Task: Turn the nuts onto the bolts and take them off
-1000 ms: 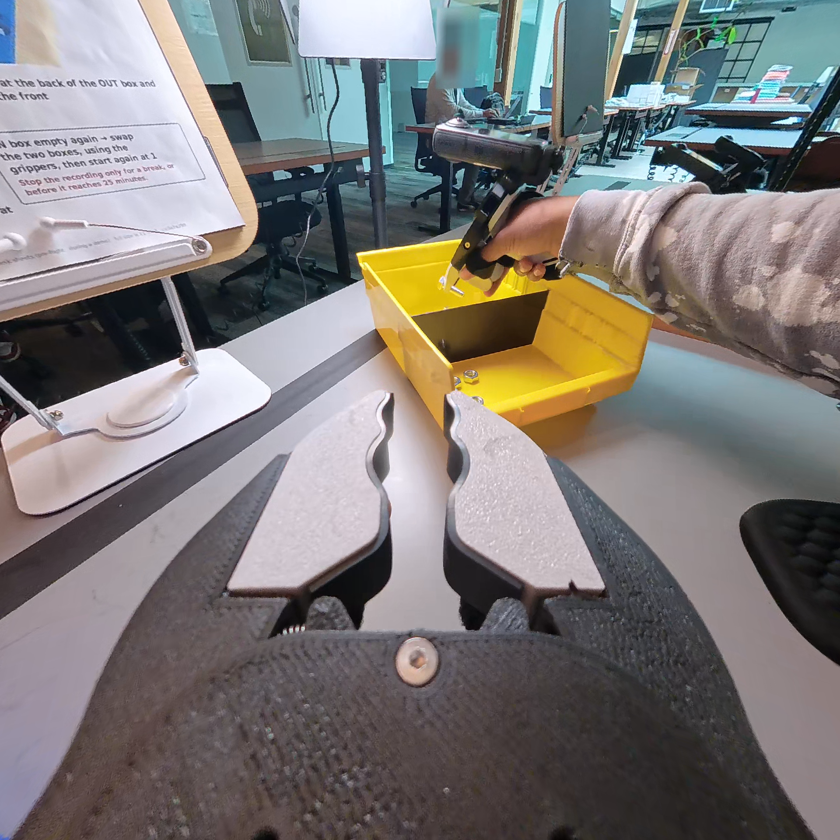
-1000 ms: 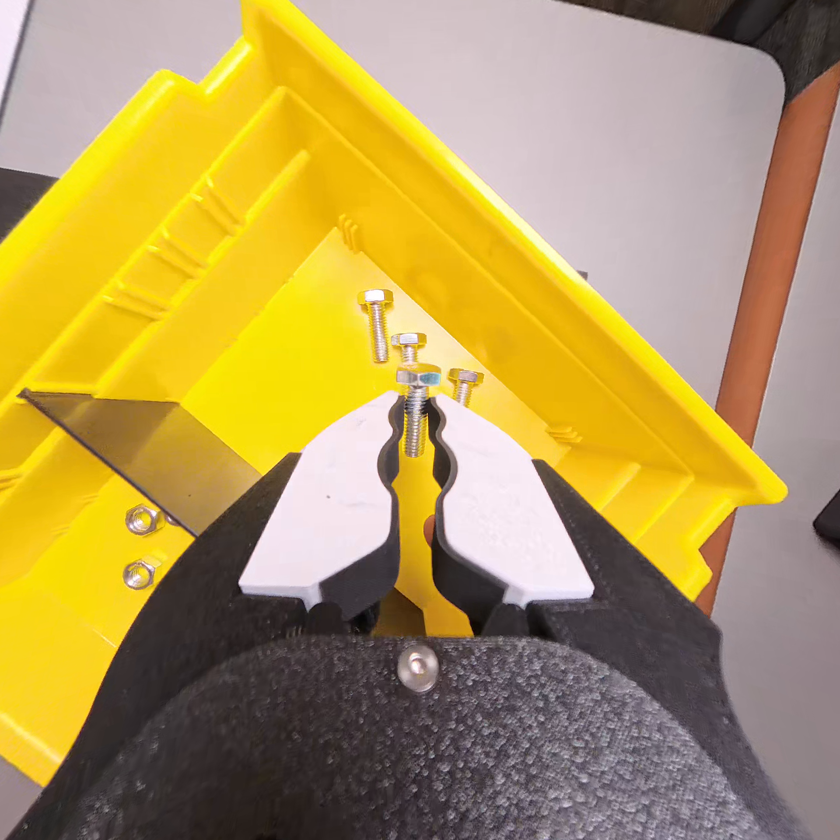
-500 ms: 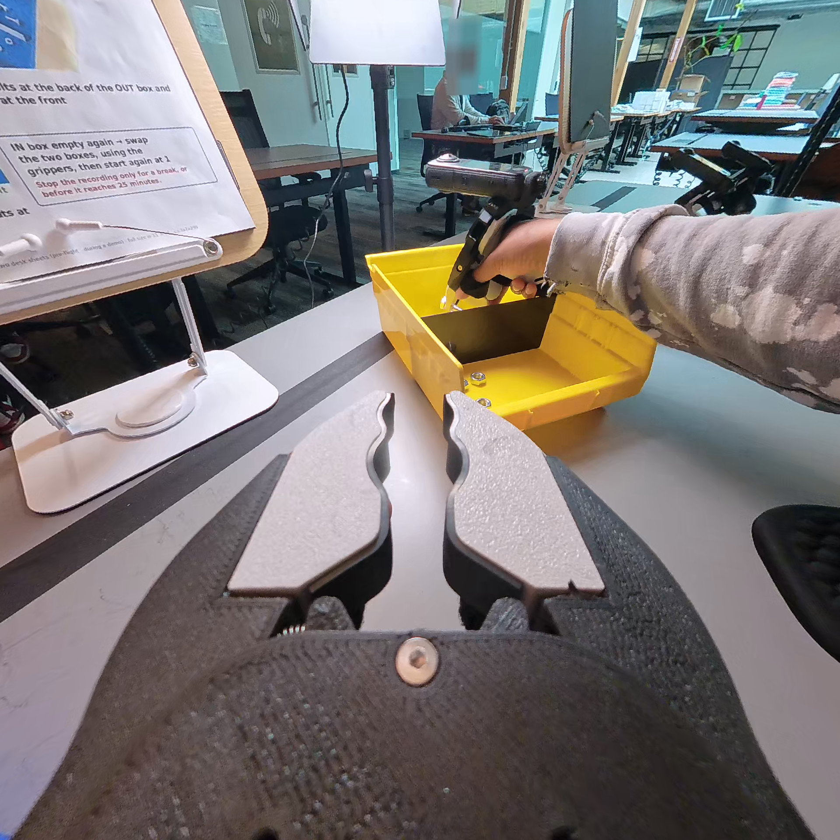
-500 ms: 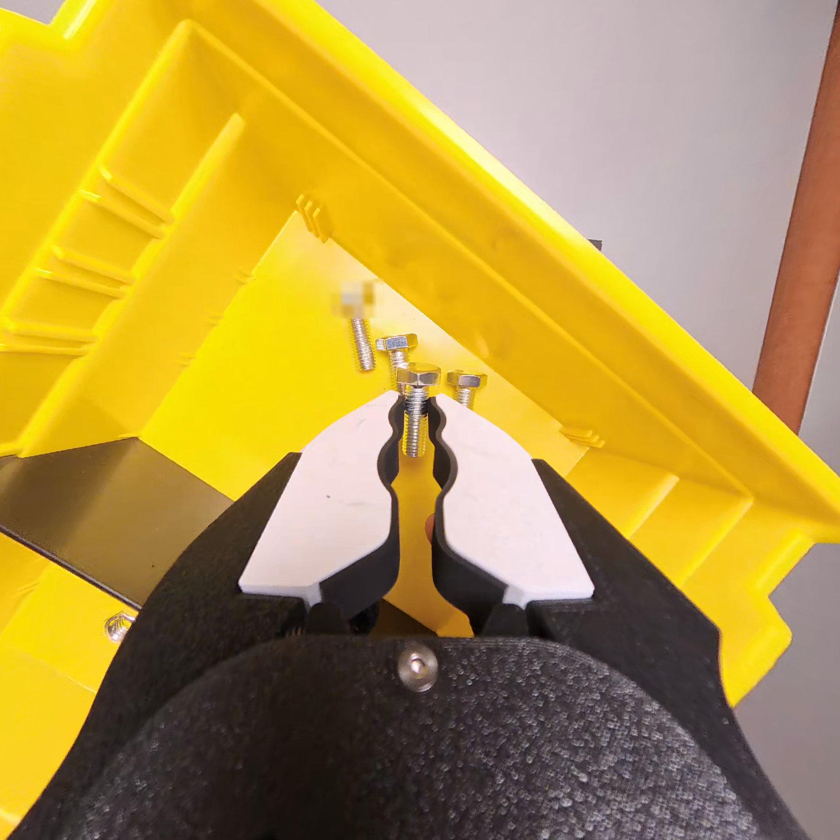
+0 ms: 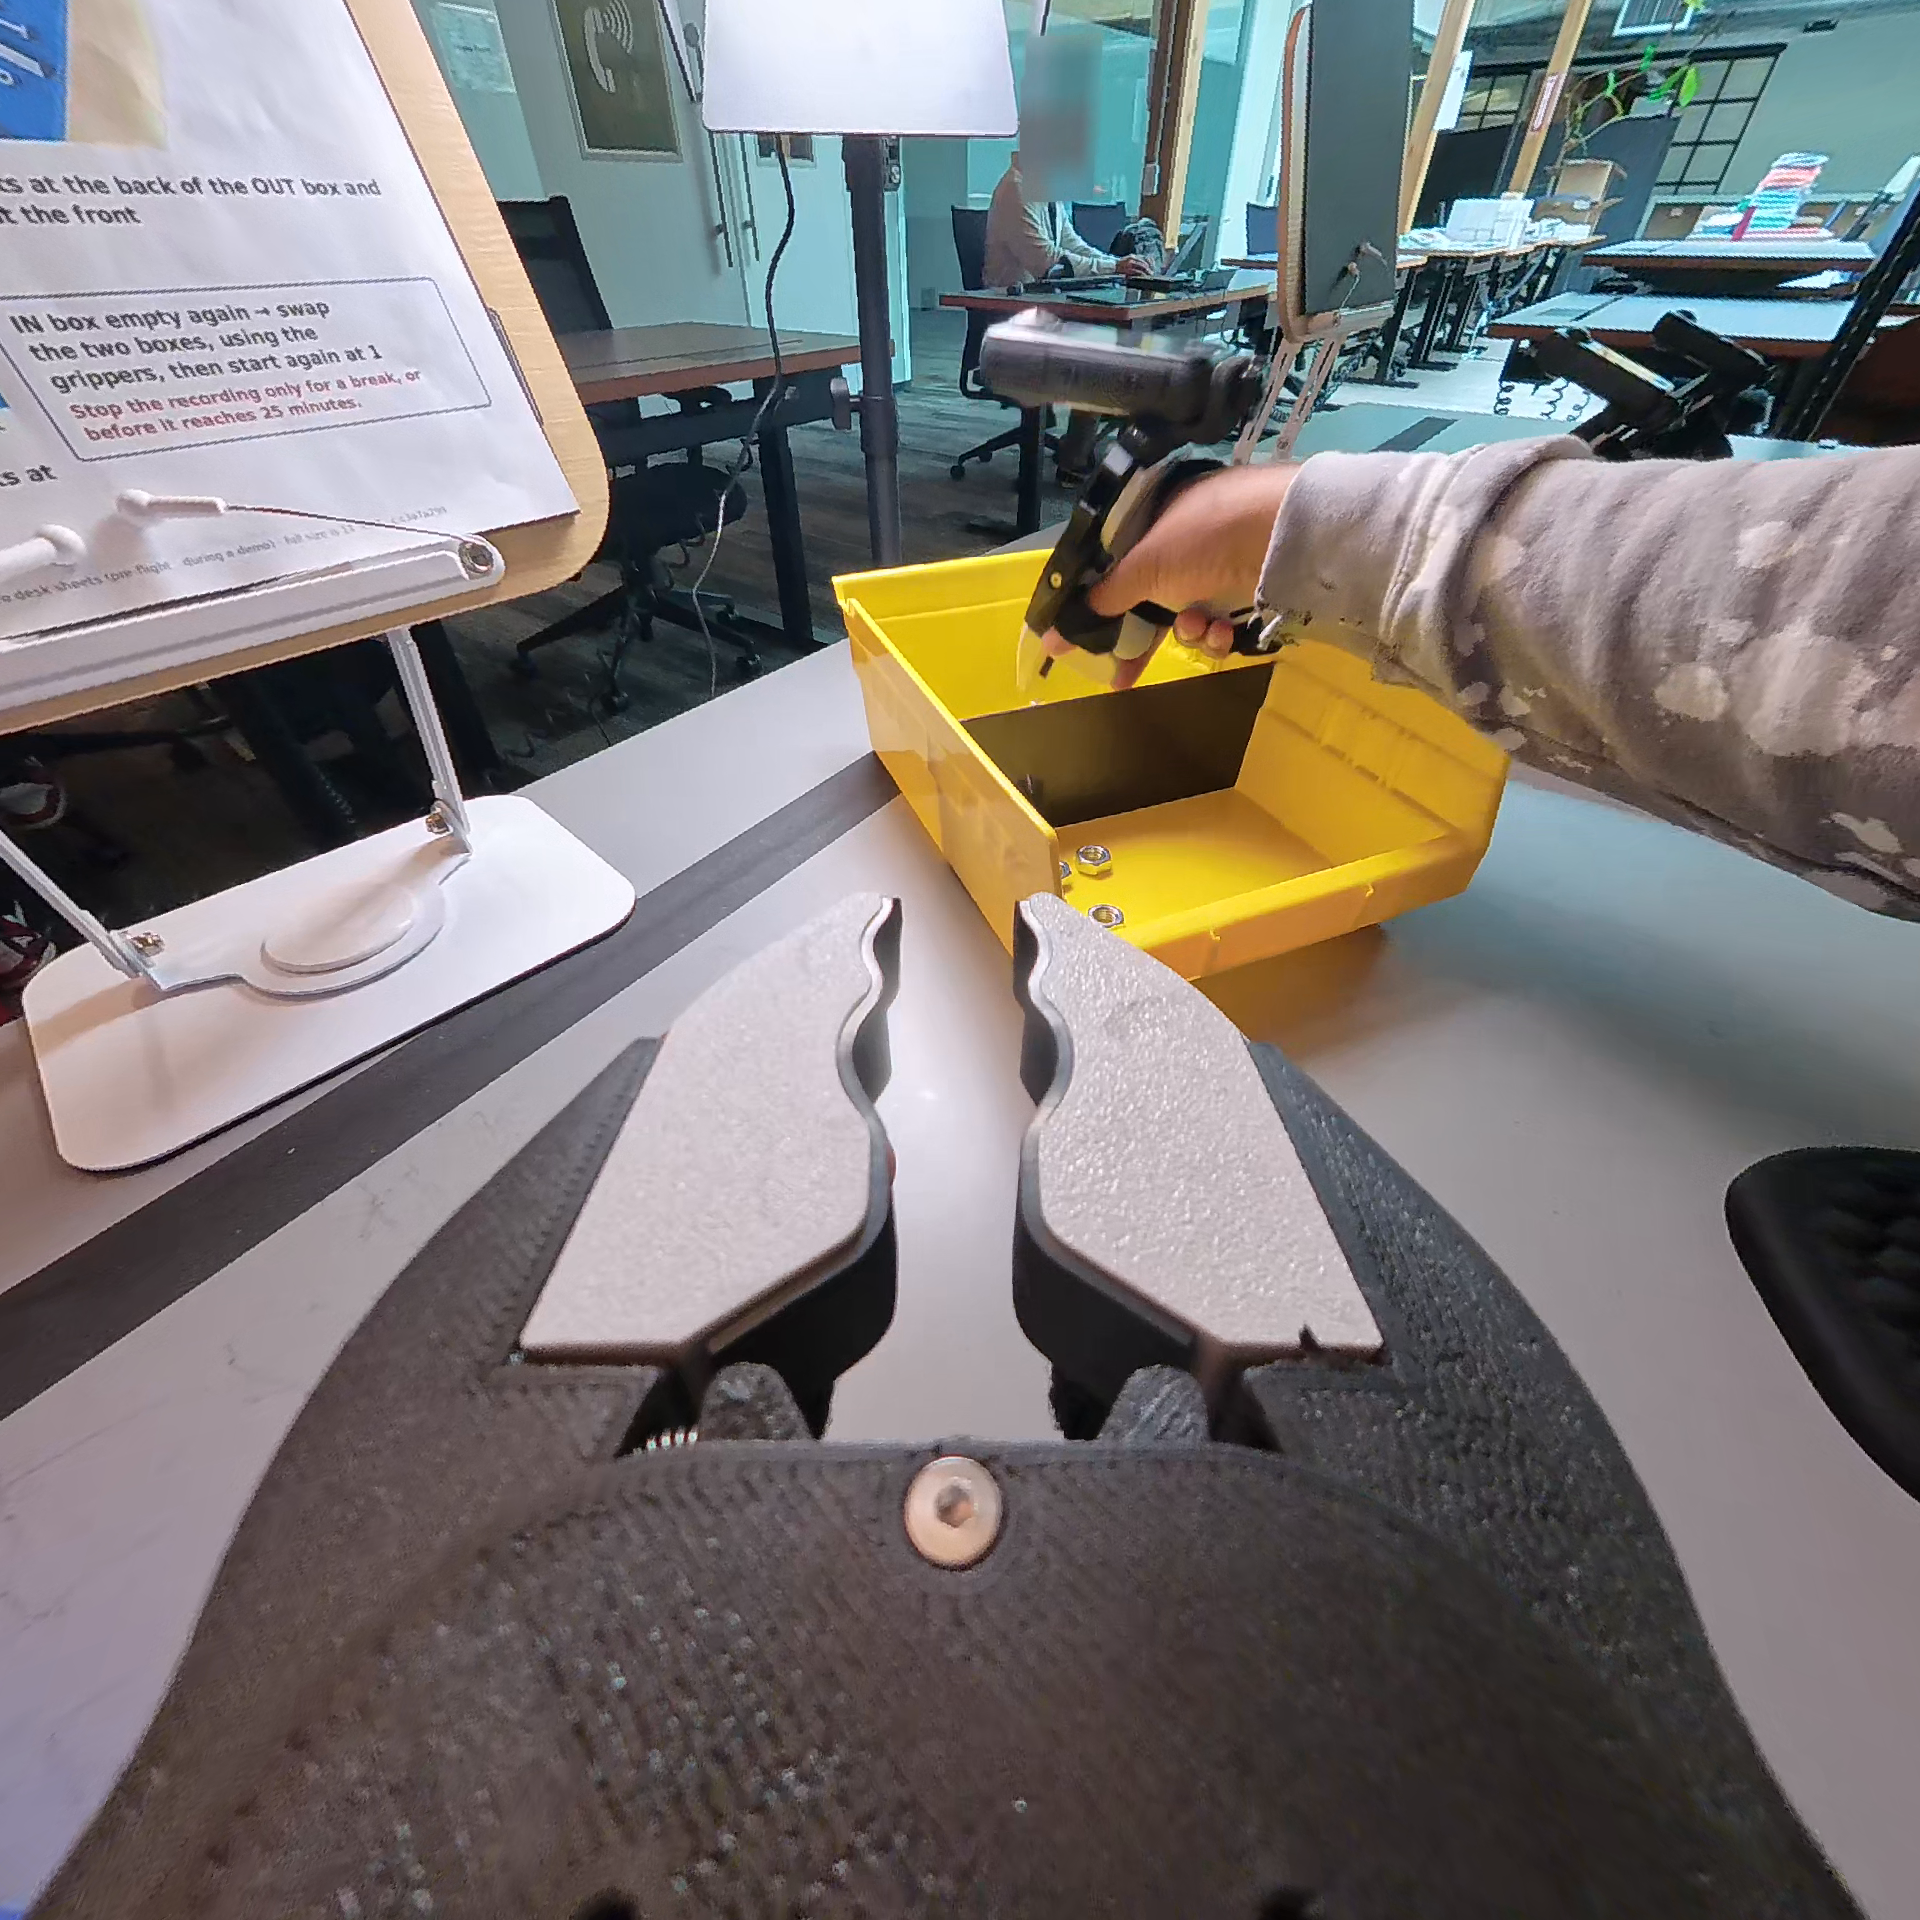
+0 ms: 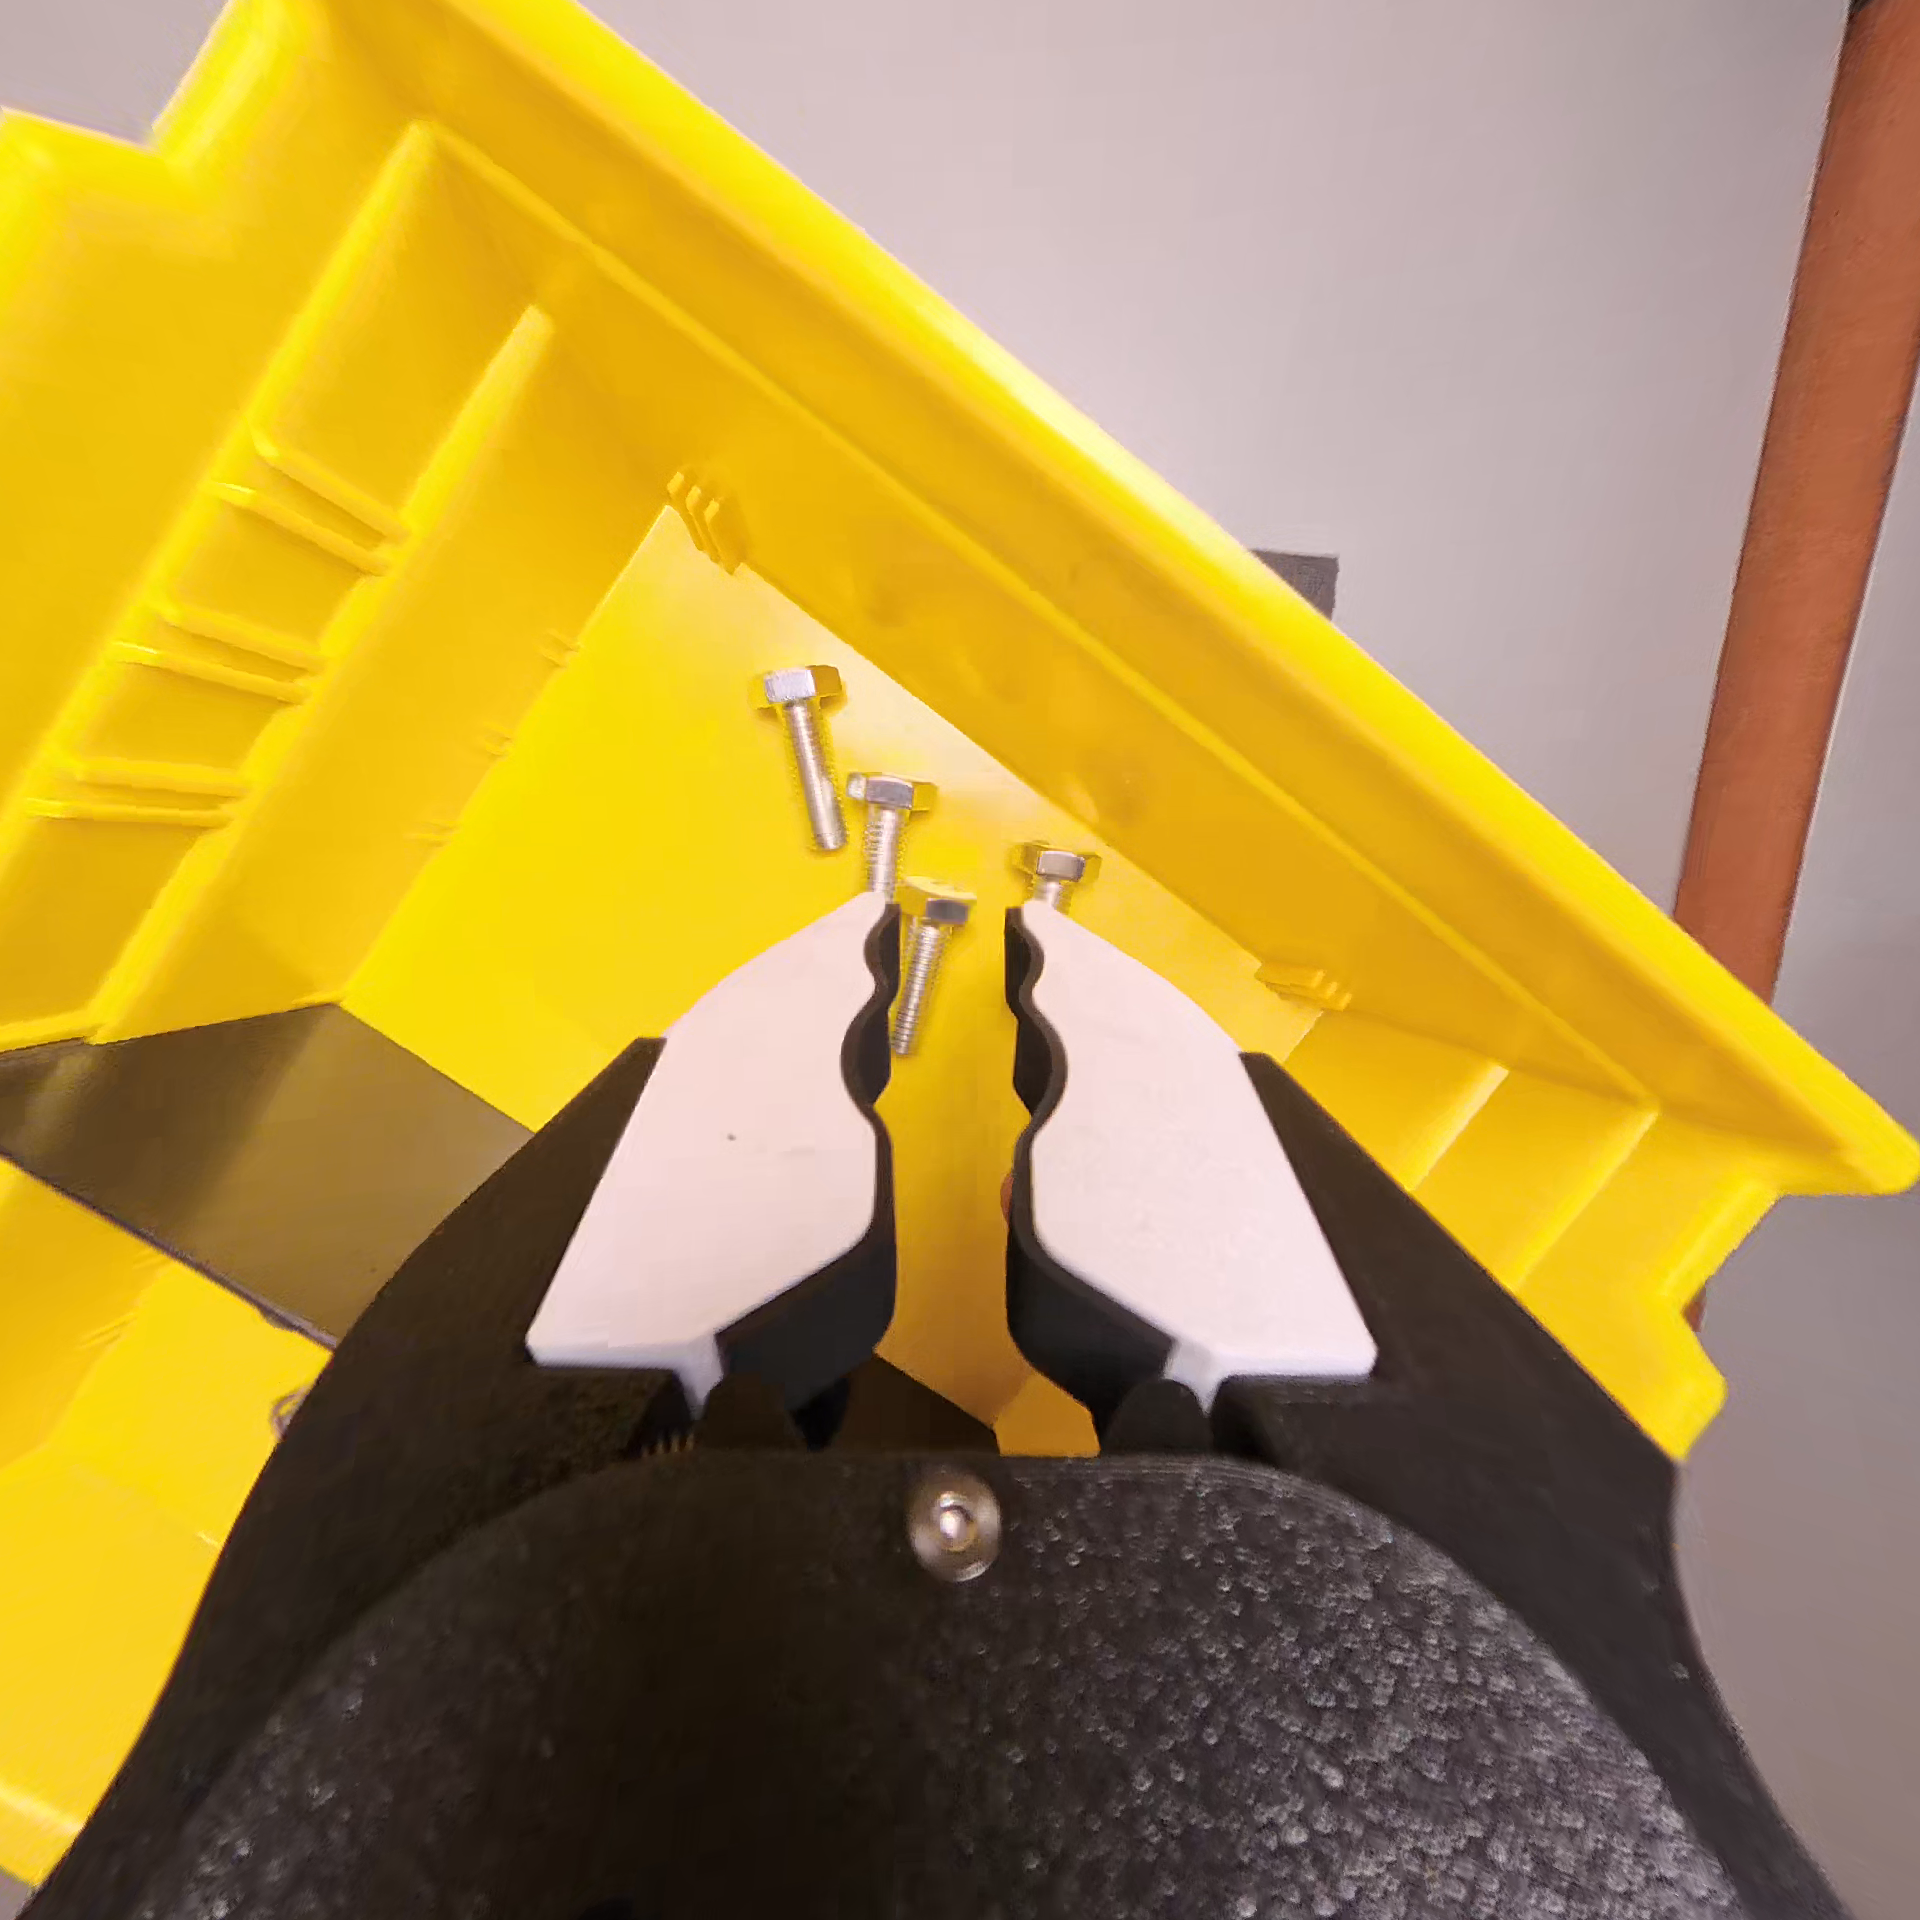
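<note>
Grey table [image 5: 1558, 1091] in an open office with desks and chairs behind. One yellow bin [image 5: 1382, 769], split by a black divider [image 5: 1122, 743]. Far compartment: four bolts [image 6: 923, 966], lying loose. Near compartment: three nuts [image 5: 1093, 858]. Right gripper [image 6: 943, 914] spread over the bolts, pinching nothing. Left gripper [image 5: 956, 914] spread, empty, above the table.
</note>
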Tool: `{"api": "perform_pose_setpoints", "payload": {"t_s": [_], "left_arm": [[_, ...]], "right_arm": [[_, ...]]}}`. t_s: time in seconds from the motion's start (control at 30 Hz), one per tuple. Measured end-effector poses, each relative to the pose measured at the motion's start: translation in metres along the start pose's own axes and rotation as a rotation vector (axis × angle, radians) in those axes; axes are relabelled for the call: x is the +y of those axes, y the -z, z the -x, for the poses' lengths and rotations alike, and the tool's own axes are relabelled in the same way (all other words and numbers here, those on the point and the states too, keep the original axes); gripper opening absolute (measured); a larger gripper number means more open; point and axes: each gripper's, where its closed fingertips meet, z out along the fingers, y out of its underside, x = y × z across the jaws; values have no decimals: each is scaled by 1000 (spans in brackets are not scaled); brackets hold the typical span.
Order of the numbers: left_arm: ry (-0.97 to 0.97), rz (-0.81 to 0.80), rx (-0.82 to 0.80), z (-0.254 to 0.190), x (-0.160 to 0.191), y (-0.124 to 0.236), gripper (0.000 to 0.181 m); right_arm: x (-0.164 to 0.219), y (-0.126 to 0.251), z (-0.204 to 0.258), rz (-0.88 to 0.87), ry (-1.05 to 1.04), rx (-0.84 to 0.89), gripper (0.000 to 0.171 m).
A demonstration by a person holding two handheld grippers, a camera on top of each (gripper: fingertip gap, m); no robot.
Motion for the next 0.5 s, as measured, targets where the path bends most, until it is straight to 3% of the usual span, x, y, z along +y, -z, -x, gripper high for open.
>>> {"api": "perform_pose_setpoints", "payload": {"t_s": [0.13, 0.27, 0.4, 0.5], "left_arm": [[0, -2, -5, 2, 0, 0, 21], [10, -22, -27, 8, -3, 3, 20], [22, -74, -96, 22, -9, 12, 20], [28, -94, -164, 34, -9, 24, 20]], "right_arm": [[-39, 50, 17, -302, 38, -72, 19], [-61, 141, 63, -748, 196, -164, 22], [-19, 200, 118, -932, 420, -205, 25], [36, 190, 153, -810, 605, -224, 32]]}}
